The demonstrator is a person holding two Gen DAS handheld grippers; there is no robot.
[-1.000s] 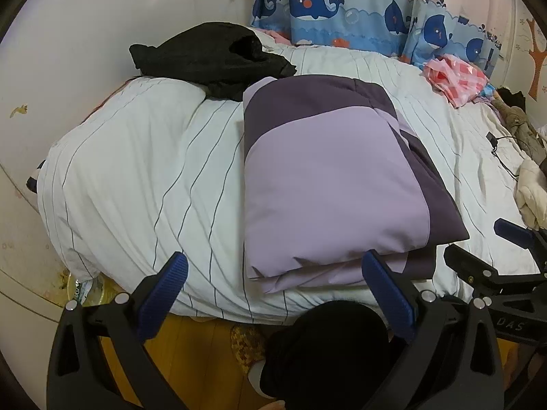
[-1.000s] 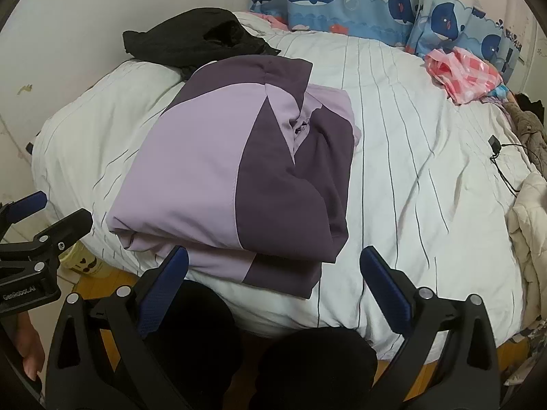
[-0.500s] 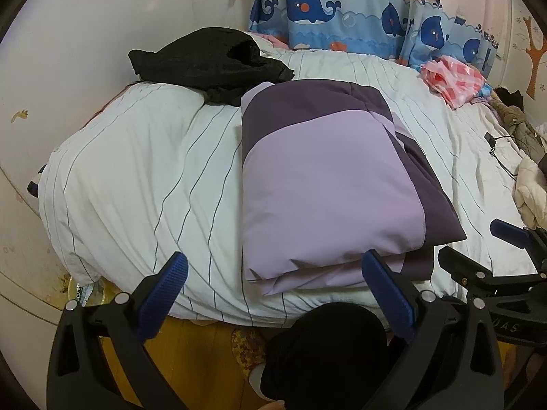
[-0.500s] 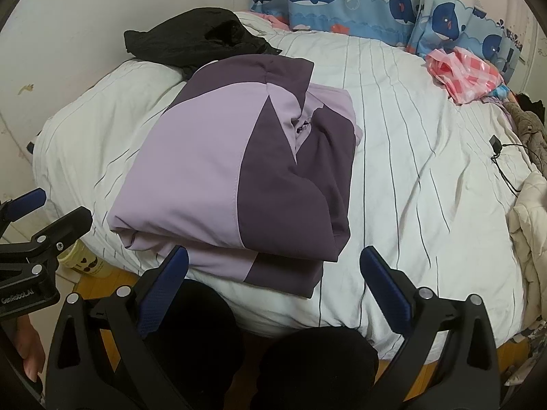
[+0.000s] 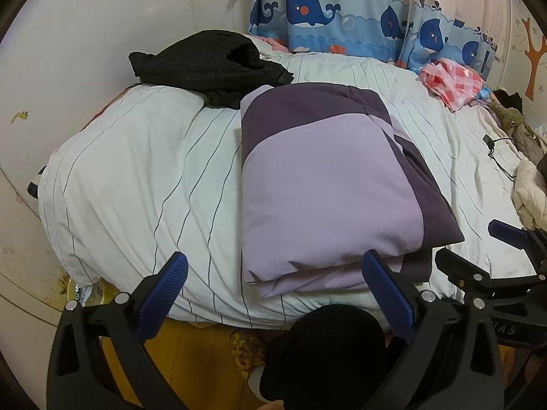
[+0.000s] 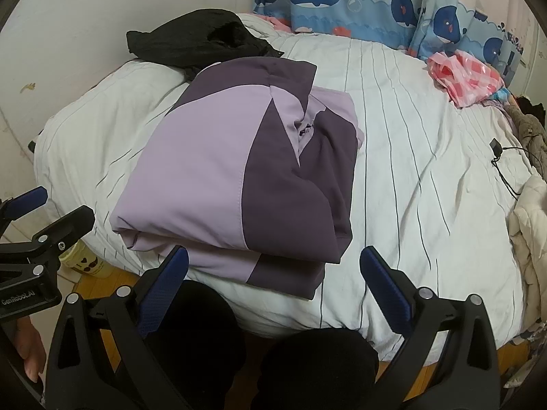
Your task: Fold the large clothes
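Observation:
A lilac and dark purple garment (image 5: 324, 184) lies folded in a thick rectangle on the striped white bed (image 5: 143, 184); it also shows in the right wrist view (image 6: 239, 177). My left gripper (image 5: 273, 283) is open and empty, held off the bed's near edge, just short of the garment's front fold. My right gripper (image 6: 273, 273) is open and empty, also held back from the garment's near edge. Each gripper shows in the other's view, the right (image 5: 506, 259) and the left (image 6: 37, 218).
A black garment (image 5: 212, 65) lies crumpled at the bed's far left. A pink checked cloth (image 5: 451, 82) lies far right by the whale curtain (image 5: 342, 24). A cable (image 6: 502, 164) and cream clothing (image 6: 530, 225) lie at the right edge. My black-clad knees (image 6: 259, 358) are below the grippers.
Both grippers have drawn slightly back and tilted up; the garment has not moved. Both stay open and empty.

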